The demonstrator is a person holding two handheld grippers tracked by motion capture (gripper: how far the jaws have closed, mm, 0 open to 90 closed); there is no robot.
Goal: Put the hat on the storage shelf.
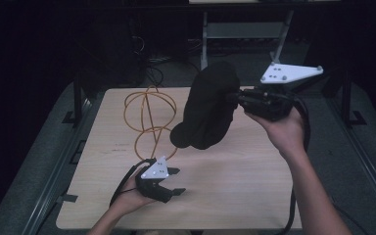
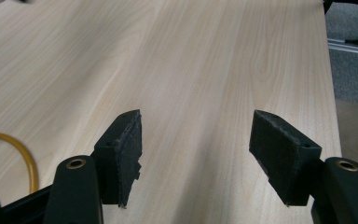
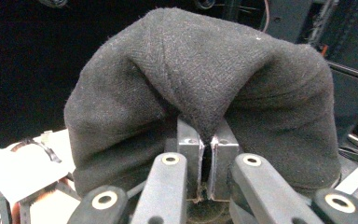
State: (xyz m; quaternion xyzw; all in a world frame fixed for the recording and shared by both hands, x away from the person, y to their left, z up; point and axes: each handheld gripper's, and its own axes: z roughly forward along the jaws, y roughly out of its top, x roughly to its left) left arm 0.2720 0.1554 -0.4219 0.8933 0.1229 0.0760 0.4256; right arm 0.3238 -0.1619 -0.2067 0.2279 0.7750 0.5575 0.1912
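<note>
A black woollen cap (image 1: 206, 108) hangs above the middle of the wooden table (image 1: 235, 186), lifted off it. My right gripper (image 1: 235, 98) holds it from the right, shut on a fold of the fabric. In the right gripper view the cap (image 3: 200, 79) bulges over both jaws, which pinch the cloth at my right gripper (image 3: 207, 140). My left gripper (image 1: 175, 181) rests low near the table's front left, jaws wide apart and pointing right. In the left gripper view the left gripper (image 2: 196, 144) has only bare wood between its pads.
An orange cable (image 1: 149, 117) lies in loops at the back left of the table, and a bit of the cable (image 2: 21, 154) curves past the left jaw. Dark floor and metal frame legs (image 1: 204, 34) surround the table.
</note>
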